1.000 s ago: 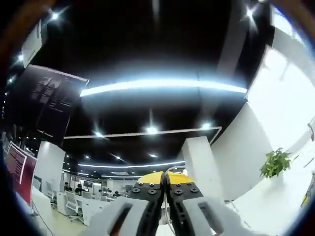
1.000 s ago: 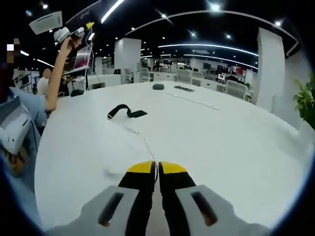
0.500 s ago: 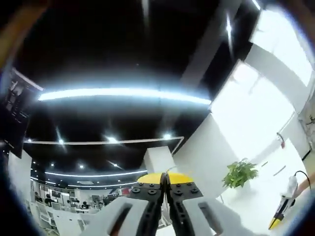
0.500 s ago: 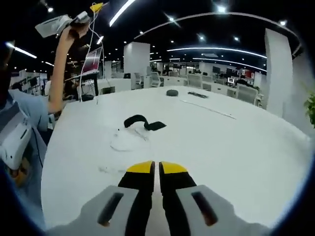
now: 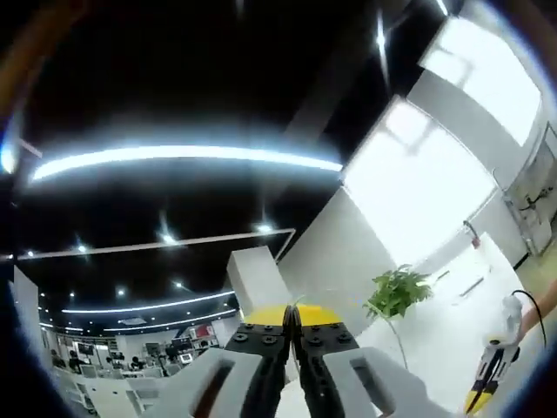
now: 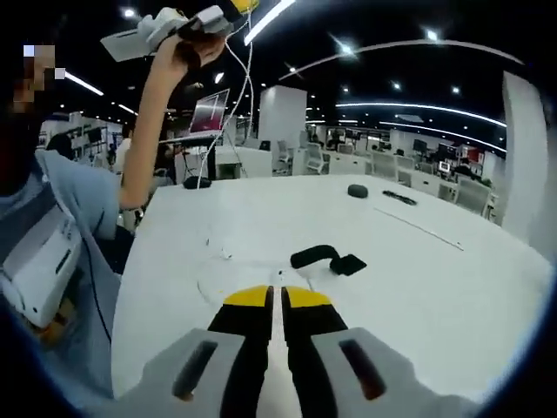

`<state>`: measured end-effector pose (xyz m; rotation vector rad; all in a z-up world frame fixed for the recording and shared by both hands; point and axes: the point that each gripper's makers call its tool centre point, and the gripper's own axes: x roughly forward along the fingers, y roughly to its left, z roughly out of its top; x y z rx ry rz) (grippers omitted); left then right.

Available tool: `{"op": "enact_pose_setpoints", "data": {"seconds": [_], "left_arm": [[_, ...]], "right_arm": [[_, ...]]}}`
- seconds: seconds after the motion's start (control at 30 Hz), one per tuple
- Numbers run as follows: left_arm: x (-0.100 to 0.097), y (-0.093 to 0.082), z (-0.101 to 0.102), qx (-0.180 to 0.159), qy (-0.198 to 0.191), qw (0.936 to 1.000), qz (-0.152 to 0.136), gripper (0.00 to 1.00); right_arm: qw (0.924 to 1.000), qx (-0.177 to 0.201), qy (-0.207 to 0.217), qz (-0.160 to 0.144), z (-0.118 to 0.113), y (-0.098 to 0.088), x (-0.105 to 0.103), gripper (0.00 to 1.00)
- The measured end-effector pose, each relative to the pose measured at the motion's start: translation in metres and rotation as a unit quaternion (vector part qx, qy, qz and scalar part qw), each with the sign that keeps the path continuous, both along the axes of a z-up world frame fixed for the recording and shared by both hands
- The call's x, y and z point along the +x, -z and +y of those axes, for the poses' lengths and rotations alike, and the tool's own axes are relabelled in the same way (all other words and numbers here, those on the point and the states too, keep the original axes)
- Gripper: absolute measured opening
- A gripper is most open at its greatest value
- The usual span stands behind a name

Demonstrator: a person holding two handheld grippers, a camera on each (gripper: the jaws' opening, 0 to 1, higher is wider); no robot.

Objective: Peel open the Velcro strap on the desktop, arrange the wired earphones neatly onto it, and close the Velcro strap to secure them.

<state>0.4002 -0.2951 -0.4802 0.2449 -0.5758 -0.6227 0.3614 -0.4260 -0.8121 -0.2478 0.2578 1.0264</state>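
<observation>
In the right gripper view we see the right gripper (image 6: 274,300) with its fingers pressed together, nothing visible between them; just past them the black Velcro strap (image 6: 326,259) lies curled on the white surface (image 6: 435,279), beside thin earphone wire (image 6: 228,258); farther off, the left gripper (image 6: 178,24) is held high, its fingers closed on the wire rising to it.

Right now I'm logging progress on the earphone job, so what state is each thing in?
Velcro strap: lying curled on the white table, nothing on it.
Earphone cable: hanging from the raised left hand-held gripper down toward the table.
Left hand-held gripper: held high, jaws shut on the cable.
Right hand-held gripper: low over the table, jaws shut, holding nothing.
</observation>
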Motion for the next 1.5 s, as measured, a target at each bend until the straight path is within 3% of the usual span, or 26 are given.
{"op": "enact_pose_setpoints", "data": {"seconds": [0.13, 0.3, 0.43, 0.53, 0.73, 0.83, 0.93, 0.97, 1.0, 1.2, 1.5], "left_arm": [[0.004, 0.008, 0.013, 0.023, -0.026, 0.9993, -0.01, 0.05], [0.002, 0.027, 0.018, 0.056, -0.027, 0.9981, 0.005, 0.05], [-0.003, 0.045, 0.022, 0.077, -0.028, 0.9966, 0.011, 0.05], [-0.005, 0.061, 0.025, 0.095, -0.032, 0.9948, 0.019, 0.05], [0.004, 0.112, 0.027, 0.146, -0.057, 0.9871, 0.03, 0.05], [0.011, 0.134, 0.029, 0.162, -0.072, 0.9835, 0.036, 0.05], [0.022, 0.16, 0.025, 0.181, -0.071, 0.9791, 0.06, 0.05], [0.031, 0.181, -0.007, 0.189, -0.073, 0.9772, 0.063, 0.05], [0.035, 0.19, -0.017, 0.195, -0.076, 0.9759, 0.063, 0.05], [0.052, 0.216, -0.027, 0.226, -0.081, 0.9677, 0.076, 0.05], [0.054, 0.246, -0.03, 0.229, -0.064, 0.9665, 0.097, 0.05]], "right_arm": [[0.9996, -0.011, -0.019, -0.016, 0.028, 0.003, -0.003, 0.08], [0.9981, 0.011, -0.059, -0.015, 0.061, -0.008, -0.009, 0.08], [0.9968, 0.006, -0.076, -0.022, 0.074, -0.011, -0.014, 0.08], [0.9971, -0.01, -0.068, -0.033, 0.066, -0.01, -0.013, 0.09], [0.9989, 0.015, -0.035, -0.025, 0.04, -0.017, -0.014, 0.08], [0.9988, 0.017, -0.041, -0.02, 0.042, -0.016, -0.025, 0.09], [0.9985, 0.009, -0.049, -0.022, 0.049, -0.011, -0.033, 0.1], [0.9984, 0.008, -0.051, -0.021, 0.05, -0.01, -0.034, 0.1], [0.9983, 0.005, -0.053, -0.022, 0.051, -0.009, -0.035, 0.11], [0.999, -0.005, -0.026, -0.037, 0.038, -0.01, -0.021, 0.11], [0.9992, -0.007, 0.004, -0.04, 0.027, -0.009, -0.003, 0.11]]}}
